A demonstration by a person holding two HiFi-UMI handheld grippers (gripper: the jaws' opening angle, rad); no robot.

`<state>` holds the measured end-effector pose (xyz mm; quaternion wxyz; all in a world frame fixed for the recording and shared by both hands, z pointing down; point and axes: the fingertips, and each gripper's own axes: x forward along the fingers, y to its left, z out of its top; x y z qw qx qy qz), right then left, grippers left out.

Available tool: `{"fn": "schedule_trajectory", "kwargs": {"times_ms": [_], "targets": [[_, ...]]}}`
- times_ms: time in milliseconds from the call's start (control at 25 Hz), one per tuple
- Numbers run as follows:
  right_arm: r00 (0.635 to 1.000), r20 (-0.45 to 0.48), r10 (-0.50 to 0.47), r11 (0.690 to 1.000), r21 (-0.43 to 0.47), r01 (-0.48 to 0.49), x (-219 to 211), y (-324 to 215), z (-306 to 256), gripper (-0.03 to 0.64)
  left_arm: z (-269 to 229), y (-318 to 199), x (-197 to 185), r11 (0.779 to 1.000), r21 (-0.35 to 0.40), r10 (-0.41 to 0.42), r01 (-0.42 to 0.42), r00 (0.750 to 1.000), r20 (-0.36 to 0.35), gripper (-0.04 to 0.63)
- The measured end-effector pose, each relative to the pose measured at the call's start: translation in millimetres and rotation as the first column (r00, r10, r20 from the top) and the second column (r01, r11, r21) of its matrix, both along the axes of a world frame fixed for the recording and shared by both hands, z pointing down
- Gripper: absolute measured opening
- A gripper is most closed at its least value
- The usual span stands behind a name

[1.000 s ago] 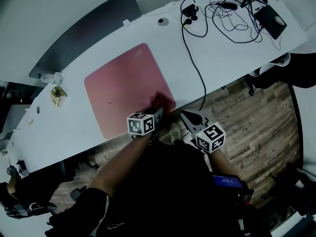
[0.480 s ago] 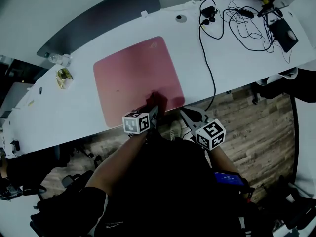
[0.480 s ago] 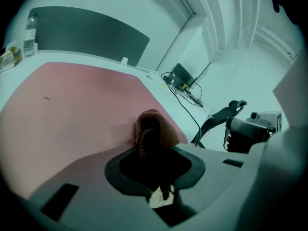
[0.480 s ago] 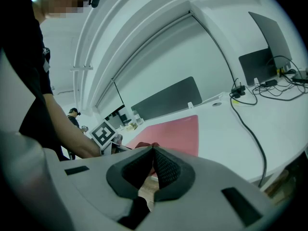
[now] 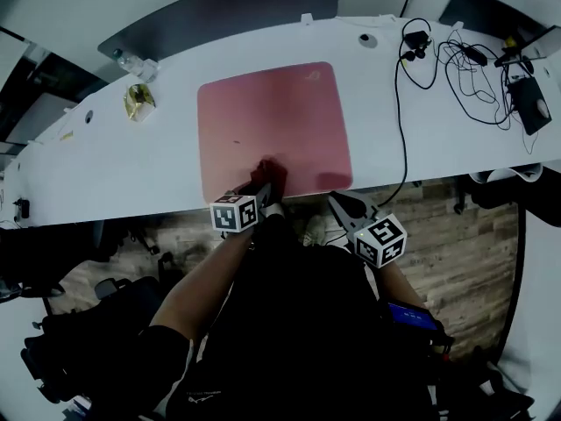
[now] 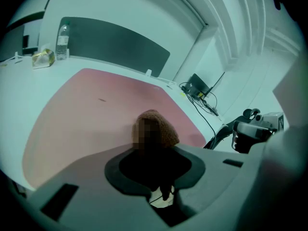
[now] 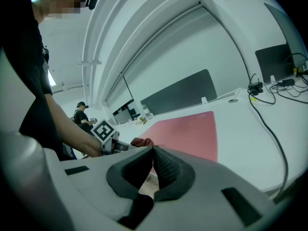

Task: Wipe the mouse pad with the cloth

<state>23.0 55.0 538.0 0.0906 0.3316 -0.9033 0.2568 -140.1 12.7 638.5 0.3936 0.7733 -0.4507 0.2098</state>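
cloth (image 5: 273, 172), dark reddish-brown, bunched up, sits on the mouse pad (image 5: 272, 117) near its front edge, a bit right of centre. left tongs (image 5: 265, 187) clamped on it; in the left gripper view the wad pokes out past the tips and presses down on the pad, w/ a mosaic patch over part of it. pad is pink-red, squarish, lying flat on the white worktop (image 5: 114, 165), one small dark speck on its left half.

right tongs (image 7: 153, 150) closed, tips together, nothing betw. them. they hang off the worktop's front edge, over the wood floor (image 5: 456, 235), just beside the pad's front right corner and apart from the cloth. marker cubes of both grippers show in the head view, the person's arms in dark sleeves below them.

further out: black cable (image 5: 399, 121) runs from the far right of the worktop down to its front edge, right of the pad and not touching it. tangle of wires (image 5: 460, 46) at the far right corner. to the pad's left, well apart, a crumpled gold wrapper (image 5: 138, 102) and a clear bottle (image 5: 131, 60) at the back edge. dark panel (image 5: 219, 11) stands along the far side. right gripper view catches a 2nd person (image 7: 82, 113) way back in the room.
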Motion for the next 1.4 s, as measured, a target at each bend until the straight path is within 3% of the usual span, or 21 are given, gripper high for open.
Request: {"fn": "schedule_trajectory", "kwargs": {"times_ms": [320, 800, 1200, 1400], "targets": [[0.996, -0.017, -0.092, 0.996, 0.012, 0.092, -30.4, -2.4, -1.4, 0.026, -2.0, 3.3, -72.5, 0.987, 0.037, -0.157, 0.156, 0.987, 0.025, 0.089], [0.987, -0.022, -0.157, 0.987, 0.012, 0.157, -60.8, -4.9, -3.4, 0.026, -3.2, 17.0, -184.7, 0.925, 0.074, -0.377, 0.373, 0.924, 0.066, 0.091], [0.988, -0.028, -0.149, 0.989, 0.018, 0.150, -57.5, -21.3, -4.4, 0.026, -2.4, 19.4, -229.7, 0.917, 0.109, -0.396, 0.385, 0.910, 0.120, 0.091], [0.990, -0.028, -0.140, 0.990, 0.018, 0.141, -51.9, -27.7, -4.0, 0.026, -0.6, 22.4, -260.0, 0.902, 0.105, -0.432, 0.420, 0.888, 0.157, 0.091]]}}
